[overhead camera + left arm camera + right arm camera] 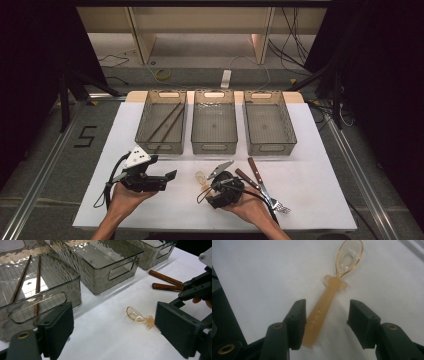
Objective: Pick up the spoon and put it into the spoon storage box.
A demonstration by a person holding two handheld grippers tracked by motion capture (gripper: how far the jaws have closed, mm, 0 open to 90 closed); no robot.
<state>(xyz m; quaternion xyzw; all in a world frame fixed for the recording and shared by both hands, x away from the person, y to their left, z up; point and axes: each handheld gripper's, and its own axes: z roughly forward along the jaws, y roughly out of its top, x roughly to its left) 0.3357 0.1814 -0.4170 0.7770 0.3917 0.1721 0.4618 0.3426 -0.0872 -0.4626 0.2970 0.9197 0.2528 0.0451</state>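
While one spoon (pixel 329 302) lies between its unclosed jaws, the right hand-held gripper (pixel 327 322) hovers.

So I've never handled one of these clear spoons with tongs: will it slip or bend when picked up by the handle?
The spoon looks like thin plastic, so it is probably light and fairly stiff. Its handle lies flat and smooth on the white table, so the right tongs, open on either side of it, may slide off. The rounded bowl might let it rock or twist when squeezed.
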